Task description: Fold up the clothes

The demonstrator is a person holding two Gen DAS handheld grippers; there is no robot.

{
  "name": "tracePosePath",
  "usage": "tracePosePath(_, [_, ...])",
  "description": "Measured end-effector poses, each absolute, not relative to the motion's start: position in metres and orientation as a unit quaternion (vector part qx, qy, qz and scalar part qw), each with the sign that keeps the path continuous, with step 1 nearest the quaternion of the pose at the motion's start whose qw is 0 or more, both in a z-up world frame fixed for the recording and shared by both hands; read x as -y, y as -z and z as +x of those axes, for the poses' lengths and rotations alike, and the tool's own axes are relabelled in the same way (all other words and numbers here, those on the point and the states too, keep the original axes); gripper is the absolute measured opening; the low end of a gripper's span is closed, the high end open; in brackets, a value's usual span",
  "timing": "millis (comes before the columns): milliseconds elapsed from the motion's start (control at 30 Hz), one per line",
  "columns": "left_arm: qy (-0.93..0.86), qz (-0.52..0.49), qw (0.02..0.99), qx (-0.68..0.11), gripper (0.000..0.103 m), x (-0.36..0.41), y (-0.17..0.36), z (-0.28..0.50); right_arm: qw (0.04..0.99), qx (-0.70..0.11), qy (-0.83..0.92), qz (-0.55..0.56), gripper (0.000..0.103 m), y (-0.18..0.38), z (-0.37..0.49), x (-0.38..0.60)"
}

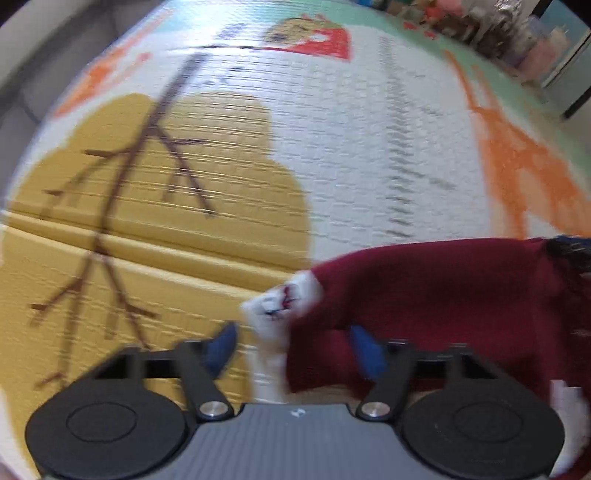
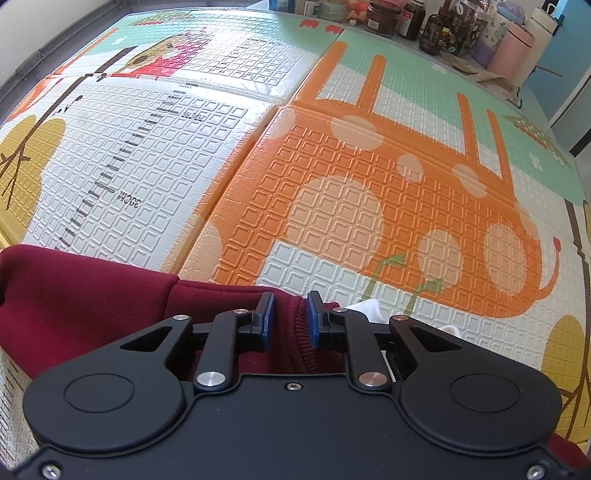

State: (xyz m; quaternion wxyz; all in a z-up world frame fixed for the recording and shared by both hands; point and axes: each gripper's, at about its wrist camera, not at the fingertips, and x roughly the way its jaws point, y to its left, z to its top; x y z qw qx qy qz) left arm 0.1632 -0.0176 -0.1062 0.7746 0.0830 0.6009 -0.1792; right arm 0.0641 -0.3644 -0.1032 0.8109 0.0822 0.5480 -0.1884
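The dark red garment (image 2: 85, 302) lies at the near edge of the play mat (image 2: 332, 192); the right gripper (image 2: 290, 319) pinches its ribbed hem; the left gripper (image 1: 293, 349), open astride the white-trimmed corner, should close squarely there before lifting.

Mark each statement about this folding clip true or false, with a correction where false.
1. The right gripper is closed on the maroon garment's ribbed edge. True.
2. The left gripper is clamped shut. False: its jaws stand wide, white fabric between them, unpinched.
3. The garment lies on a bare wooden table. False: it lies on a patterned foam mat.
4. Jars and bottles stand beyond the mat's far edge. True.
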Motion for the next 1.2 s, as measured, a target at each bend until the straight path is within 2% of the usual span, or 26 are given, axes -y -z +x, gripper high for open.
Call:
tracePosePath(33, [0.184, 0.075, 0.774, -0.602, 0.07, 0.015, 0.105, 0.163, 0.811, -0.548, 0.188, 0.083, 0.016, 0.103, 0.064, 0.364])
tracePosePath(300, [0.176, 0.084, 0.799, -0.569, 0.07, 0.017, 0.073, 0.159, 0.82, -0.536, 0.18, 0.084, 0.017, 0.087, 0.059, 0.363])
tracePosePath(400, [0.177, 0.094, 0.812, -0.548, 0.068, 0.022, 0.056, 0.157, 0.829, -0.528, 0.17, 0.077, 0.02, 0.072, 0.054, 0.36])
tracePosePath(467, [0.186, 0.092, 0.817, -0.538, 0.068, 0.024, 0.045, 0.155, 0.837, -0.517, 0.16, 0.074, 0.027, 0.06, 0.049, 0.356])
tracePosePath(600, [0.232, 0.072, 0.81, -0.534, 0.069, 0.033, 0.035, 0.147, 0.852, -0.504, 0.122, 0.077, 0.029, 0.037, 0.039, 0.341])
tracePosePath(700, [0.266, 0.067, 0.799, -0.535, 0.07, 0.046, 0.038, 0.139, 0.854, -0.507, 0.084, 0.085, 0.028, 0.029, 0.035, 0.325])
tracePosePath(900, [0.305, 0.085, 0.773, -0.55, 0.07, 0.07, 0.058, 0.125, 0.843, -0.531, 0.022, 0.087, 0.018, 0.035, 0.031, 0.29])
tracePosePath(1200, [0.32, 0.089, 0.753, -0.569, 0.07, 0.074, 0.084, 0.123, 0.819, -0.571, -0.039, 0.047, 0.016, 0.072, 0.026, 0.257])
